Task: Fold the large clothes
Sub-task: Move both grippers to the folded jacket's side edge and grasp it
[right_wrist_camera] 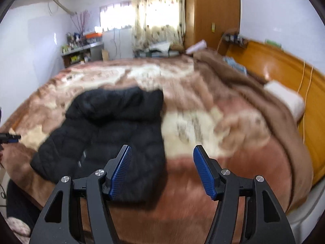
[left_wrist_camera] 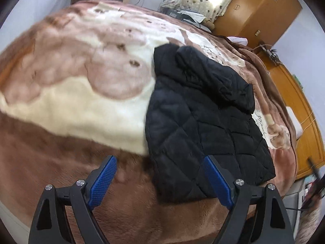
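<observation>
Black diamond-quilted jacket (left_wrist_camera: 205, 122); brown, pink-tan and cream patterned blanket (left_wrist_camera: 81, 101); blue textured gripper pads (right_wrist_camera: 121, 170); orange-brown wooden headboard (right_wrist_camera: 284, 71); cream spotted curtain (right_wrist_camera: 158, 14).

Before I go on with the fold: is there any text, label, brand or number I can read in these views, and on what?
Nothing reads clearly.
Dark cursive lettering on the brown and cream plush blanket, beside the black quilted puffer jacket: too distorted to read.
Small pale tag on the jacket: blurred.
Items on the far shelves: too small.

White walls (right_wrist_camera: 30, 46), bright curtained window (right_wrist_camera: 157, 16), orange wooden wardrobe (right_wrist_camera: 213, 10), wooden headboard (right_wrist_camera: 284, 69), cluttered shelf (right_wrist_camera: 81, 50)
</observation>
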The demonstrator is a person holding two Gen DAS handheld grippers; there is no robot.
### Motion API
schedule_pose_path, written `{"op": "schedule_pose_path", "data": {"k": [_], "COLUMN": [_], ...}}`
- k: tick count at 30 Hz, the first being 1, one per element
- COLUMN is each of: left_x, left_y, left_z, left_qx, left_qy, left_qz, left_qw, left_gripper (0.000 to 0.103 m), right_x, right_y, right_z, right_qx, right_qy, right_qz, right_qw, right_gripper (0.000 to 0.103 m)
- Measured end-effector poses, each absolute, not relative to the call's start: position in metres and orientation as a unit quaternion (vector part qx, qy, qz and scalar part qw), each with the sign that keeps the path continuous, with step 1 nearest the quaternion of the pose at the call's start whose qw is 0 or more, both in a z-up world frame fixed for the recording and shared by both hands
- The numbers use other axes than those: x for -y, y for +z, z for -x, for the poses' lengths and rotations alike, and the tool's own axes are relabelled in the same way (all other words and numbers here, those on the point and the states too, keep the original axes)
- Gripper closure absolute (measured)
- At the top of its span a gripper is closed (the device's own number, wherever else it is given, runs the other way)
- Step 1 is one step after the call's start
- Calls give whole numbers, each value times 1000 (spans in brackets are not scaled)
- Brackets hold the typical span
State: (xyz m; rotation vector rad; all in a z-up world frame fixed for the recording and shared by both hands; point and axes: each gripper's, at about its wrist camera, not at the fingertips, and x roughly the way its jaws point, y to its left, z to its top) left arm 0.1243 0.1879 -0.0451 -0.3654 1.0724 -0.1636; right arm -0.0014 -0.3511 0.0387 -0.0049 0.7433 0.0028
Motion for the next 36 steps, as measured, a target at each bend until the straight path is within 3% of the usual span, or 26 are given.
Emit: {"op": "schedule_pose_path", "data": {"k": [8, 11, 25, 26, 27, 28, 31, 32, 36], "left_x": [-153, -147, -121, -119, -118, -116, -111, -107, -102], "left_y": [-97, -114, -144, -144, -144, -144, -140, -138, -128], "left_z": [-122, -125, -134, -133, -133, -133, -132, -131, -128], "left_qx": [-545, -555, -580, -581, -581, -579, -577, -576, -569], "left_qy": [-89, -79, -62, -63, -62, -63, -75, -75, -70], "left_qz": [174, 184, 151, 150, 149, 147, 142, 133, 106], "left_qw": [815, 807, 798, 797, 798, 800, 801, 803, 812], "left_gripper": [16, 16, 16, 16, 16, 20, 41, 42, 65], "right_x": [345, 346, 340, 339, 338, 336, 329, 327, 322], "right_y": [-54, -74, -112, -113, -114, -114, -114, -112, -104], "right_z": [1, -8, -38, -37, -37, -37, -35, -35, -33], "right_qx": [-425, -437, -478, -481, -482, -483, -488, -486, -477], "right_qy": [17, 12, 27, 29, 32, 37, 39, 39, 39], "right_qz": [-30, -62, -101, -105, -105, -103, -90, -84, -76], "right_qw": [905, 897, 872, 870, 869, 869, 867, 869, 875], "right_gripper": [39, 33, 31, 32, 40, 48, 57, 60, 77]}}
